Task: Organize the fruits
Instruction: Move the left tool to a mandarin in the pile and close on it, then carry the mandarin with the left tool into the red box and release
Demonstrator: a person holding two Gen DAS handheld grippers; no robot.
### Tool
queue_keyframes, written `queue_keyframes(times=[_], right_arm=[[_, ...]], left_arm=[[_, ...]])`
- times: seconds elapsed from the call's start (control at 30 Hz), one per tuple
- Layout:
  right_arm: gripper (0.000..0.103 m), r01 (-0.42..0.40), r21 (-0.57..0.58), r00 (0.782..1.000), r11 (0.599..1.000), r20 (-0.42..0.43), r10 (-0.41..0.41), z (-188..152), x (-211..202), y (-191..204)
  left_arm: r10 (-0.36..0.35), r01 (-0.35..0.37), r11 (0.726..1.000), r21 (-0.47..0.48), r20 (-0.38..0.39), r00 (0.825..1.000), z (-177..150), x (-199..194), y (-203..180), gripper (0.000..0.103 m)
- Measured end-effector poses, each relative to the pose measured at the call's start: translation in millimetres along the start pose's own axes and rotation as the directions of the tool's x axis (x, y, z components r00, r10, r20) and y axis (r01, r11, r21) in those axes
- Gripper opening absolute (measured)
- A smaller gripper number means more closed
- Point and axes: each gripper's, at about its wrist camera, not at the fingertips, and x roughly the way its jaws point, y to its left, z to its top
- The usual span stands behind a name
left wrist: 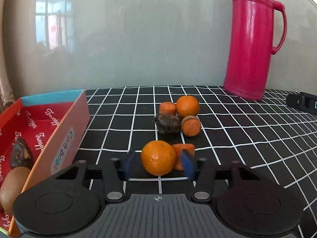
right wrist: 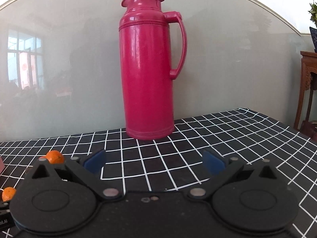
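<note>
The left gripper (left wrist: 158, 163) is sitting with its blue pads spread around the near orange (left wrist: 158, 157), a gap showing on the left side, so no grip is visible. Just beyond that orange are lying a dark fruit (left wrist: 168, 123), carrot pieces (left wrist: 190, 126) and a second orange (left wrist: 187, 106). Left of the near orange, the red box (left wrist: 65, 127) is holding a kiwi (left wrist: 12, 186). The right gripper (right wrist: 154, 162) is gaping wide, facing the pink thermos (right wrist: 147, 75).

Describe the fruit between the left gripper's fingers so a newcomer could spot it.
Start at the tall pink plastic thermos on the black checked tablecloth. Nearer the camera, the open left gripper brackets a round orange mandarin, larger-looking than the far mandarin.
</note>
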Motion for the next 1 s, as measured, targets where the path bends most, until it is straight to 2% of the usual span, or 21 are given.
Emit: queue_keyframes(times=[0.07, 0.27, 0.53, 0.77, 1.0], right_arm=[[0.103, 0.002, -0.002, 1.000, 1.000, -0.002, -0.002, 0.6, 1.0, -0.5], [0.103, 0.003, -0.008, 1.000, 1.000, -0.016, -0.003, 2.1, 2.3, -2.6], [0.103, -0.017, 0.027, 0.999, 0.999, -0.046, 0.019, 3.9, -3.7, -4.8], [0.103, -0.044, 0.059, 0.997, 0.997, -0.061, 0.048, 5.1, -13.0, 5.3], [0.103, -0.090, 0.048, 0.993, 0.995, -0.069, 0.093, 1.4, -20.4, 34.3]], left_arm=[[-0.002, 0.002, 1.000, -0.008, -0.002, 1.000, -0.1, -0.6, -0.5, 0.039], [-0.035, 0.035, 0.999, -0.013, 0.009, 0.999, 1.2, -10.2, -0.3, 0.039], [-0.053, 0.052, 0.999, 0.006, 0.084, 0.995, 7.0, -49.7, 5.5, 0.039], [0.015, -0.012, 1.000, -0.024, 0.121, 0.993, 11.0, -76.5, 42.3, 0.039], [0.090, -0.082, 0.994, -0.065, 0.124, 0.988, 6.2, -91.4, 85.4, 0.039]])
